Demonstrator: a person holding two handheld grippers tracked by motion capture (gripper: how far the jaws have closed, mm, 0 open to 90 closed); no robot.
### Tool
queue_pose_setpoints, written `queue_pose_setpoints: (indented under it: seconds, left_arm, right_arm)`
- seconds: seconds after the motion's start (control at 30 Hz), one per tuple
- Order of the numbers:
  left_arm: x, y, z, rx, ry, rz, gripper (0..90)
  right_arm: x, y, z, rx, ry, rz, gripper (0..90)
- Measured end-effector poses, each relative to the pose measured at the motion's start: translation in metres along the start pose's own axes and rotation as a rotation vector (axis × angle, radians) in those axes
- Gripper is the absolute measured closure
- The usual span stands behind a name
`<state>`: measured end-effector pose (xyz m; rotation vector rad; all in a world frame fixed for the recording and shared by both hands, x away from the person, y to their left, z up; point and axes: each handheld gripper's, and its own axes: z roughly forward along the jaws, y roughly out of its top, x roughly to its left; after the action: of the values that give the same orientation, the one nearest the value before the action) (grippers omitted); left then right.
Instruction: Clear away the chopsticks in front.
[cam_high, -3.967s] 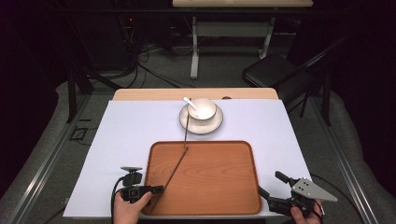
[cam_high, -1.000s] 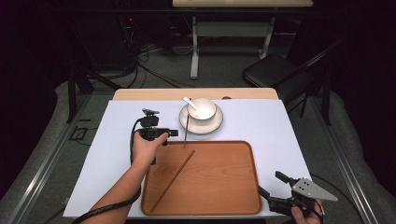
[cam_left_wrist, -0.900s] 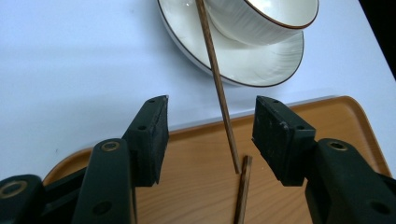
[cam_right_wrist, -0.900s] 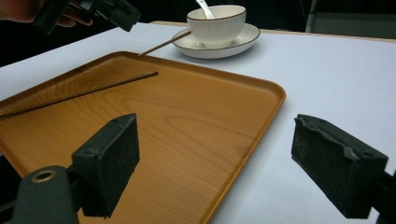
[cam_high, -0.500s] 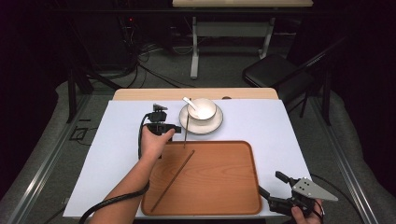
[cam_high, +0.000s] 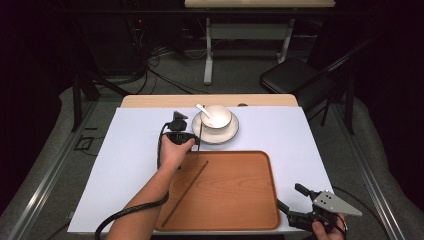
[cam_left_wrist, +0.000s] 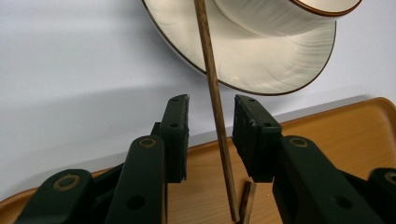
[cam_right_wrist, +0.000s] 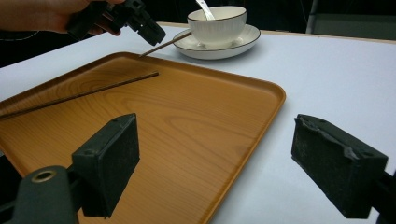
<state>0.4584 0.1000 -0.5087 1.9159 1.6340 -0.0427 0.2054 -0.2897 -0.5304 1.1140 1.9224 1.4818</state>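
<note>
A thin brown chopstick (cam_left_wrist: 212, 84) leans with its far end on the white saucer (cam_left_wrist: 261, 60) and its near end on the wooden tray (cam_left_wrist: 336, 126). My left gripper (cam_left_wrist: 211, 99) straddles this chopstick; its jaws have just been closing, and a gap still shows on each side of the stick. In the high view the left gripper (cam_high: 192, 139) sits just left of the saucer (cam_high: 232, 134). A second chopstick (cam_high: 185, 192) lies slantwise on the tray (cam_high: 240, 200). My right gripper (cam_right_wrist: 219, 154) stands wide open and empty, off the tray's front right corner (cam_high: 290, 196).
A white bowl (cam_high: 217, 117) with a spoon (cam_high: 204, 110) in it stands on the saucer at the back of the white mat. A black chair (cam_high: 292, 80) and a table frame stand beyond the table. A cable trails from the left gripper along the forearm.
The left hand has moved from the tray's front edge up to the saucer, then a little right over the leaning chopstick, its jaws narrowing. The right gripper has kept still.
</note>
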Motion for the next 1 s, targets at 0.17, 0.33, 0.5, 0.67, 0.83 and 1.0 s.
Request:
queue_pose_setpoints:
  seconds: [0.17,0.33,0.5,0.67,0.83,1.0]
  left_arm:
    - [-0.004,0.002,0.007,0.012,0.010,-0.002,68.6]
    - [-0.003,0.003,0.012,0.031,0.007,-0.023,71.2]
    - [0.001,0.005,0.015,0.041,-0.012,-0.066,74.4]
    - [0.006,0.006,0.018,0.050,-0.053,-0.139,78.7]
    - [0.008,0.006,0.019,0.052,-0.078,-0.175,84.5]
    - [0.012,0.004,0.019,0.043,-0.102,-0.196,84.9]
  right_arm:
    - [0.000,0.000,0.000,-0.002,0.000,0.001,14.4]
    - [0.000,0.000,0.000,-0.003,0.001,-0.002,14.4]
    - [0.000,0.000,-0.001,-0.004,0.001,-0.003,14.4]
    - [0.000,0.000,-0.001,-0.003,0.001,-0.002,14.4]
    - [0.000,0.000,-0.001,-0.004,0.001,-0.002,14.4]
    - [0.000,0.000,-0.001,-0.004,0.002,-0.004,14.4]
